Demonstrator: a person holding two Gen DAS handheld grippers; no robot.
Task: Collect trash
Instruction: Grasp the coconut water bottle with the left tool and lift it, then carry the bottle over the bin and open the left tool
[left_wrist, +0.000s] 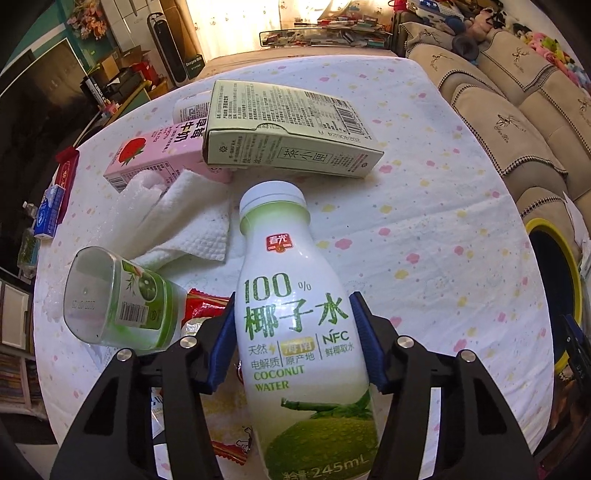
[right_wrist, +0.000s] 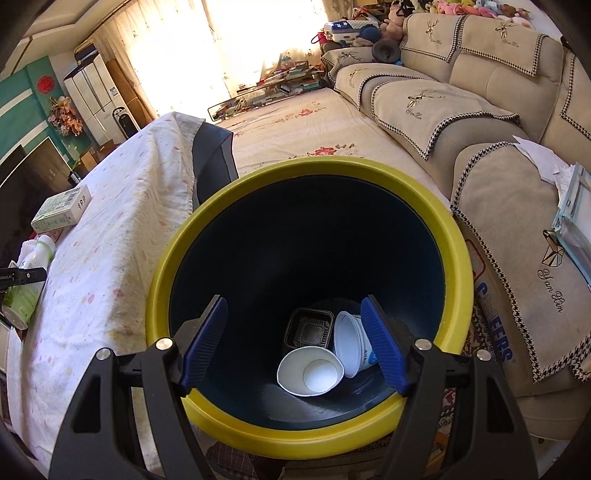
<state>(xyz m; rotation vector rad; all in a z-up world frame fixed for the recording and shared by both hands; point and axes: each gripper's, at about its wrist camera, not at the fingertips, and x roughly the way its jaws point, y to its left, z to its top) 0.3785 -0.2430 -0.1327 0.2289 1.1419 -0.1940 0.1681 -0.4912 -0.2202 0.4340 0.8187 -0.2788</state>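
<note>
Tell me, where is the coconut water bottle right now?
In the left wrist view, the coconut water bottle sits between the left gripper fingers, above the table, with a clear bottle left.

Left gripper (left_wrist: 295, 343) clamped on a bottle, right gripper (right_wrist: 295, 343) spread wide, empty

I count two bottles, the coconut water bottle (left_wrist: 303, 332) and a clear green-labelled bottle (left_wrist: 118, 299), two cartons, pink (left_wrist: 155, 158) and green (left_wrist: 291, 129), and in my bin (right_wrist: 306, 439) two paper cups (right_wrist: 310, 369) (right_wrist: 354, 343).
</note>
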